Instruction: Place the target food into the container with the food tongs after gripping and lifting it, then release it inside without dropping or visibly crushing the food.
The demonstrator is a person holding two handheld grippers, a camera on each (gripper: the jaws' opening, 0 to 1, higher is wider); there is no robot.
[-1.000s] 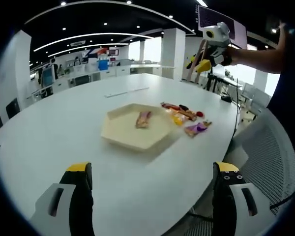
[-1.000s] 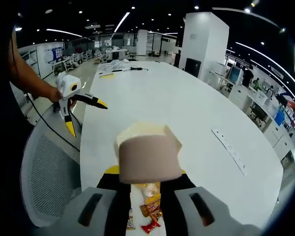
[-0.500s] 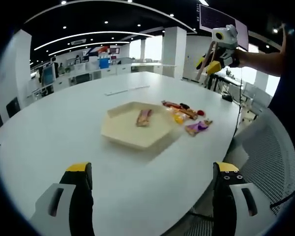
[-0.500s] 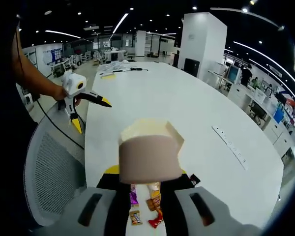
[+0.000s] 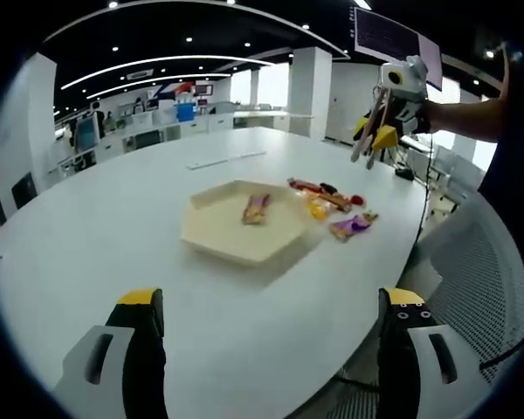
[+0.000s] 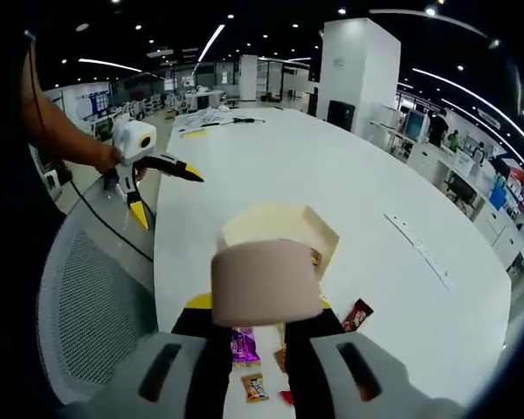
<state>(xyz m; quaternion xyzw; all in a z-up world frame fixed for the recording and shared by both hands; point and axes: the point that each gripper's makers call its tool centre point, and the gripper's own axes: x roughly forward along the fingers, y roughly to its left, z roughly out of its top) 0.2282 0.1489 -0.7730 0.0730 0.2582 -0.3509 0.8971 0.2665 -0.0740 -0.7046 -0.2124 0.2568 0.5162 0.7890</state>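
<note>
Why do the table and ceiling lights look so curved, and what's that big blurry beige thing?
Both views are fisheye, so the table's edge and ceiling light strips bow. In the right gripper view, the food tongs sit too close to the lens, hence blurred.

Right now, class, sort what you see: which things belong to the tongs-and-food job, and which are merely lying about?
Belonging to the job:
food tongs held in the right gripper
hexagonal tray with one snack bar inside
wrapped snacks beside the tray

Lying about:
power strip on the white table
mesh chair
</note>
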